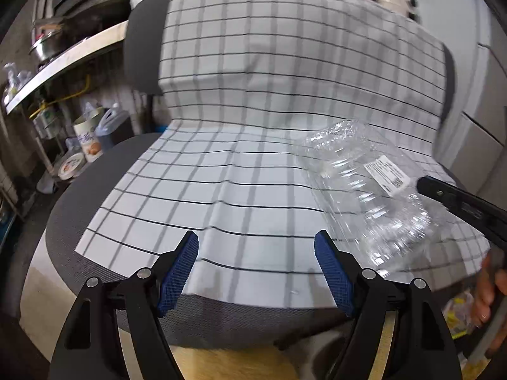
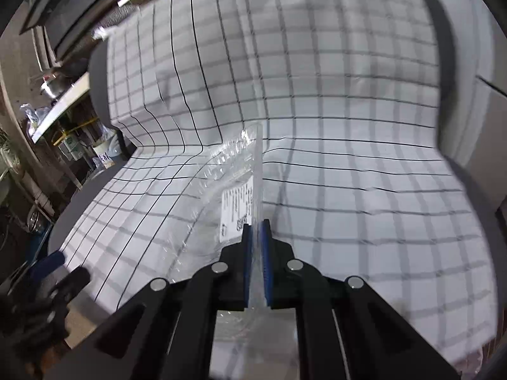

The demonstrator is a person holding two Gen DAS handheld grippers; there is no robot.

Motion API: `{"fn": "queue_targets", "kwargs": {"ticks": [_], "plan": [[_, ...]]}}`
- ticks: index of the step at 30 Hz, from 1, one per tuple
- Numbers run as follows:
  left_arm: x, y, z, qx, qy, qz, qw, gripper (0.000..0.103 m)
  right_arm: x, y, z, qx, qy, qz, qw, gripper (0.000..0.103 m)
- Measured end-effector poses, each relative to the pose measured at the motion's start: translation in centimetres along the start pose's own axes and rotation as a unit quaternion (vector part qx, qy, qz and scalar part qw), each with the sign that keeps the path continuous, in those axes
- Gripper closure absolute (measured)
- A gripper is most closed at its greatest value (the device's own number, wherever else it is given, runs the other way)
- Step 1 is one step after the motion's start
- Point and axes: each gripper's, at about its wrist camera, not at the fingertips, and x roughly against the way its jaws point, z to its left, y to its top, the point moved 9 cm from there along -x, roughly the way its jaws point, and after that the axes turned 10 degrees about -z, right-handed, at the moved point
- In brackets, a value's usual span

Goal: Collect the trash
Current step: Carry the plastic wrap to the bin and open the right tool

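Item: clear plastic container [image 1: 367, 190], egg-carton-type clamshell w/ white printed label [image 1: 388, 174], empty as far as visible. Position: over the right side of a chair seat covered by a checked cloth [image 1: 221, 158]; whether it rests on the cloth or is lifted just clear cannot be told, view blurred.

Right gripper [image 2: 257, 224]: jaws pressed together on the container's thin flat edge, next to the label. Blue pads [image 2: 250, 262] sandwich the plastic w/ no visible gap.

Left gripper [image 1: 256, 240]: jaws spread wide, nothing between them, poised over the front edge of the seat, near the container but apart from it.

Handling assessment: very light, thin-walled, flexible; likely crackles and deforms under pressure, not breakable in any way that matters for trash. Smooth surface, so slippage poss. if held on the ribbed body. Best hold is the flat rim/flange, as now gripped. Carton hangs off one edge, so expect swing and twist during transfer; 2nd gripper could steady the far end if req'd.
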Motion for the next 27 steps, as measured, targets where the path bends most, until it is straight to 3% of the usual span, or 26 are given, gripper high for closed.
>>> {"fn": "queue_targets", "kwargs": {"ticks": [7,13,17,22,27], "plan": [[1.9,-0.6,-7.2,-0.037,-0.069,-0.007,0.9969,0.027,10.4,-1.4,-6.7,-0.031,-0.043,-0.050,0.997,0.096],[3.5,-0.8,-15.5,-0.075,-0.153,-0.011,0.9852,0.027,18.4,-3.3,-13.4,-0.073,-0.122,-0.080,0.987,0.096],[4.4,-1.3,-21.0,-0.105,-0.204,-0.005,0.9733,0.027,23.9,-5.6,-18.6,-0.097,-0.207,-0.087,0.970,0.096],[5.1,-2.1,-25.0,-0.134,-0.233,-0.003,0.9632,0.027,28.9,-8.4,-23.6,-0.123,-0.294,-0.088,0.944,0.096],[5.3,-2.7,-27.2,-0.148,-0.242,0.002,0.9589,0.027,31.0,-11.7,-26.8,-0.163,-0.331,-0.055,0.928,0.095]]}}
